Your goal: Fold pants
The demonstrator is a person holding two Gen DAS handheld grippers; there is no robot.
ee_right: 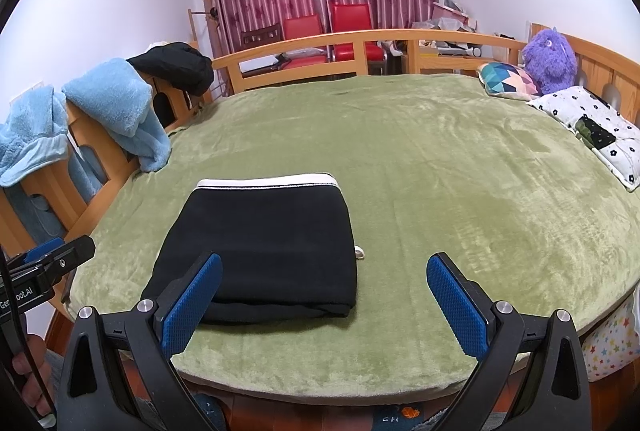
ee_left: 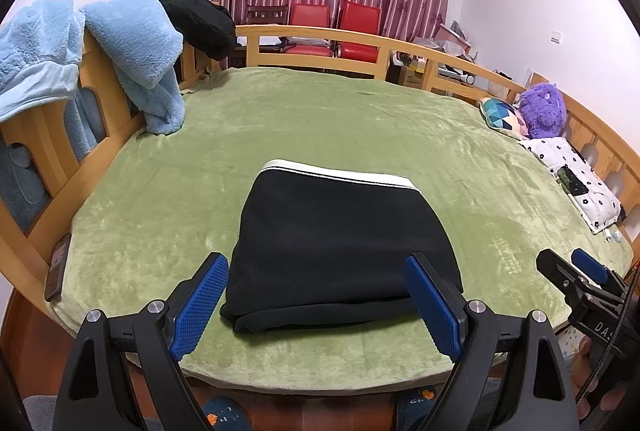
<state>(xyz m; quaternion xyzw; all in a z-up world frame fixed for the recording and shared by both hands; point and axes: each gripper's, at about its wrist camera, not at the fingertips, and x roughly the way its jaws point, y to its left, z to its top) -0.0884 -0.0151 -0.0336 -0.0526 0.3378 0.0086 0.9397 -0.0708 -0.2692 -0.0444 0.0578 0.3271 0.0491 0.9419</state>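
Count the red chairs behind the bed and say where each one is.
2. Both stand by the curtains beyond the bed's far rail: the left chair, the right chair beside it. Others may be hidden.

The folded pants (ee_left: 340, 243) lay on the bed (ee_left: 360, 135) near its front edge. Far to their right sat a pillow (ee_left: 576, 187) and a plush toy (ee_left: 542, 109); to their left, a blanket (ee_left: 136, 51) hung over the rail (ee_left: 52, 135); behind them stood chairs (ee_left: 332, 27).
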